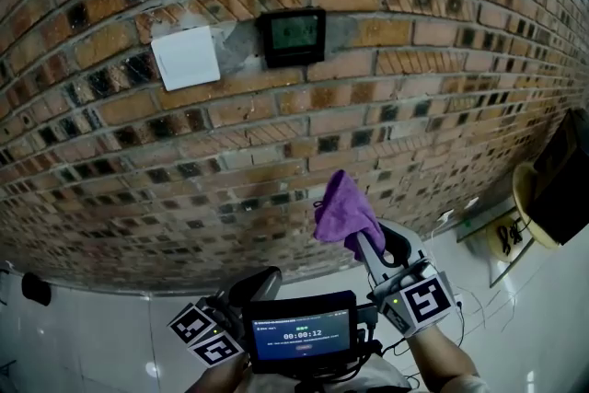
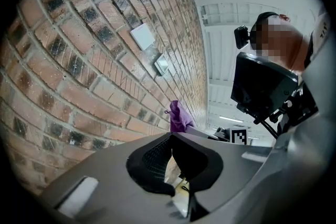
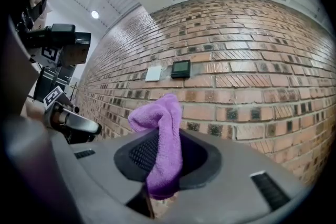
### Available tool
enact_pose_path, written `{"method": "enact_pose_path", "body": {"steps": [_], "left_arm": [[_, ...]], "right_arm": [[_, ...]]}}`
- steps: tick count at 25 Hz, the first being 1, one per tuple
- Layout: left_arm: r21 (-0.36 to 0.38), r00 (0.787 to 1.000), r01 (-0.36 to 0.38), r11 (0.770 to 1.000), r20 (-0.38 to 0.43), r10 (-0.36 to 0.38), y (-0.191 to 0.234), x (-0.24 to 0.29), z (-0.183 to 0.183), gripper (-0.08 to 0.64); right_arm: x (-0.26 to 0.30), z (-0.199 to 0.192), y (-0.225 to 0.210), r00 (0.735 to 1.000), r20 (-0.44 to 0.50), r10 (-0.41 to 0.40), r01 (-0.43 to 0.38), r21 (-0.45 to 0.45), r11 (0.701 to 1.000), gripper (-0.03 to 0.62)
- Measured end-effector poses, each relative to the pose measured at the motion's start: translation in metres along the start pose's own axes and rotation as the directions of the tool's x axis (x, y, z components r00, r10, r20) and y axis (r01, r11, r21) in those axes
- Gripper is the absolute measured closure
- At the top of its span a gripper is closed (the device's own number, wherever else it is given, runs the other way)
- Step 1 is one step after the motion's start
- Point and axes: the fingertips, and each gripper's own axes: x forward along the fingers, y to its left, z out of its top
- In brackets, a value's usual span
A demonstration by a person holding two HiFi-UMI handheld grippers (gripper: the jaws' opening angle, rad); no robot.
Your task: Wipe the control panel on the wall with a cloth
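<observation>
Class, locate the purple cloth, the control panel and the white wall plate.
purple cloth [image 3: 167, 136]: right gripper view, middle fold.
control panel [image 1: 293, 36]: head view, screen centre.
white wall plate [image 1: 186, 58]: head view, centre.

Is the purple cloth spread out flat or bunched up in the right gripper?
Bunched. The purple cloth stands up as a folded wad, its lower end pinched in the jaws of the right gripper.

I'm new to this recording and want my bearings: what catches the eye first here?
A purple cloth, clamped in the right tongs, sticks up bright against the brick wall. Above it on the wall sits the dark control panel, with a white square plate to its left.
</observation>
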Motion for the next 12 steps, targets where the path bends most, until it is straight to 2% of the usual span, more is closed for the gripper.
{"method": "enact_pose_path", "body": {"steps": [12], "left_arm": [[-0.006,1.0,-0.008,1.0,-0.001,0.008,-0.008,-0.007,-0.001,0.572]], "right_arm": [[0.004,0.005,0.029,0.997,-0.011,0.079,-0.079,-0.013,0.997,0.492]]}}
